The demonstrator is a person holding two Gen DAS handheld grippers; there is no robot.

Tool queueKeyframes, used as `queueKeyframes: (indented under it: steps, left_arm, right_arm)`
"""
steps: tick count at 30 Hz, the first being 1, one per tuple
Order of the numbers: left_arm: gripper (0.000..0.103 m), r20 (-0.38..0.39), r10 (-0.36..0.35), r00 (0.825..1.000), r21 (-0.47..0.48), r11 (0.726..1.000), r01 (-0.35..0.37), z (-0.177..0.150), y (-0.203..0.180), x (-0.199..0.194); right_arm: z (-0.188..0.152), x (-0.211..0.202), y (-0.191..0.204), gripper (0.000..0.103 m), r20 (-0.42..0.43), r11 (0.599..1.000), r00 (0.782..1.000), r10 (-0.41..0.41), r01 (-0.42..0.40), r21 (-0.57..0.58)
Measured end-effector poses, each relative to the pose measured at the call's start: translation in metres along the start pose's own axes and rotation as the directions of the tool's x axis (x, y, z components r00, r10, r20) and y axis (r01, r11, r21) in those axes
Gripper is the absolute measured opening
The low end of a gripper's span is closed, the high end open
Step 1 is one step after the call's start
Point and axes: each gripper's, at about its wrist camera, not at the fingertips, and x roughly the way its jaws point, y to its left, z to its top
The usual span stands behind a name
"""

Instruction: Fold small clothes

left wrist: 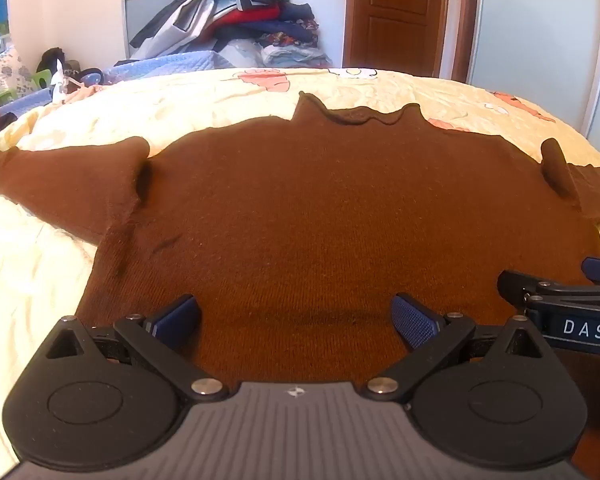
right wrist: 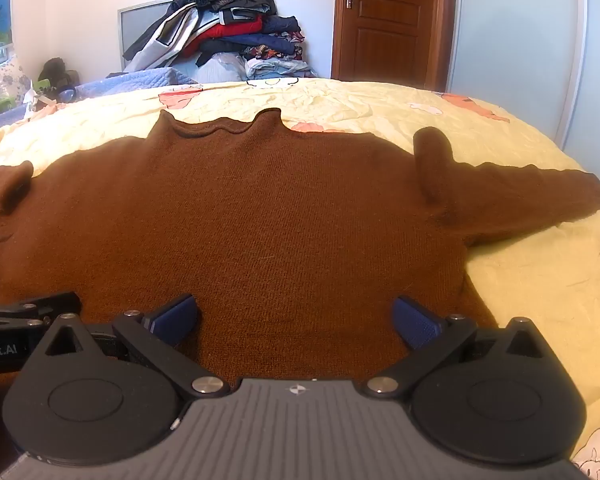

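A small brown knitted sweater [left wrist: 308,208] [right wrist: 260,216] lies flat on the bed, collar at the far side, hem toward me. One sleeve [left wrist: 60,184] spreads out to the left, the other sleeve [right wrist: 520,196] to the right. My left gripper [left wrist: 296,320] hovers over the near left part of the sweater's body, jaws wide open with nothing between them. My right gripper [right wrist: 296,320] hangs over the near right part, also wide open and holding nothing. Each gripper shows at the edge of the other's view: the right gripper [left wrist: 568,300] and the left gripper [right wrist: 20,312].
The yellow bedspread [left wrist: 220,96] [right wrist: 540,280] with pink prints covers the bed. A tall pile of clothes [left wrist: 236,12] [right wrist: 228,24] stands behind the bed against the wall. A wooden door [right wrist: 388,20] is at the back right.
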Motion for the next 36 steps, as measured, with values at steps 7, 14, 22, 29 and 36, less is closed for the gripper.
queueKeyframes:
  steps: [7,14,22,29,36]
  left_arm:
    - [0.103,0.020,-0.015,1.000,-0.020,1.000,0.016,-0.0006,0.0016,-0.0013]
    - [0.103,0.017,-0.013,1.000,-0.017,1.000,0.013,-0.0005,0.0013,-0.0010]
    - [0.103,0.016,-0.012,1.000,-0.017,1.000,0.013,-0.0004,0.0013,-0.0009]
    - [0.103,0.016,-0.012,1.000,-0.016,1.000,0.013,-0.0004,0.0012,-0.0009]
    - [0.103,0.015,-0.012,1.000,-0.016,1.000,0.012,-0.0005,0.0013,-0.0010]
  right_arm:
    - [-0.0001,-0.0002,-0.0001,0.103,0.003,1.000,1.000,0.001,-0.001,0.001]
    - [-0.0004,-0.0002,-0.0001,0.103,0.003,1.000,1.000,0.001,-0.001,0.001]
    - [-0.0006,-0.0003,-0.0001,0.103,0.003,1.000,1.000,0.001,-0.001,0.001]
    - [-0.0005,-0.0006,-0.0004,0.103,0.003,1.000,1.000,0.001,-0.001,0.001]
    - [-0.0007,-0.0009,-0.0004,0.103,0.004,1.000,1.000,0.001,-0.001,0.001]
